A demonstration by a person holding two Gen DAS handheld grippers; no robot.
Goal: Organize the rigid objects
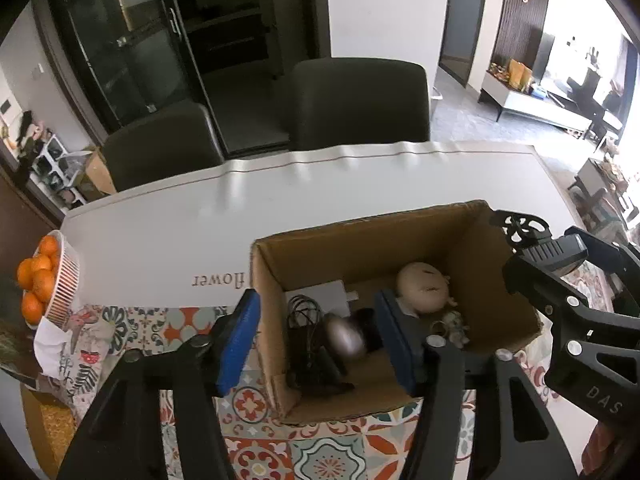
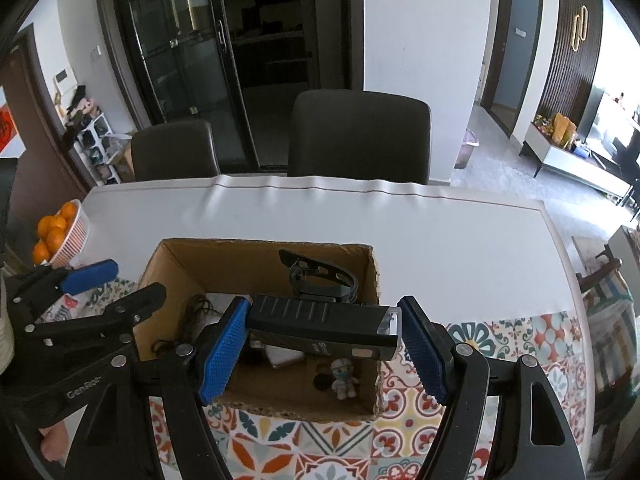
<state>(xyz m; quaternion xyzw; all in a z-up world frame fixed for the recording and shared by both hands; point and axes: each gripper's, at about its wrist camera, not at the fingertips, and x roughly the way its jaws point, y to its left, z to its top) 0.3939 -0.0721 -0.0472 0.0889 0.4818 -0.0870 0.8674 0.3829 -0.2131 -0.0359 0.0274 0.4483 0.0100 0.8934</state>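
Right wrist view: right gripper (image 2: 320,340) hovering over the cardboard box (image 2: 168,260), black flashlight (image 2: 324,326) sitting between its blue pads, left pad touching, right pad looking just apart, so can't tell if gripping. Left gripper (image 1: 316,336) spread wide, straddling the box's left wall.

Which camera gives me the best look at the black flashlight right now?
Right wrist view: the black flashlight lies crosswise between the right tongs above the cardboard box, whole body visible. The left wrist view shows only one ribbed end.
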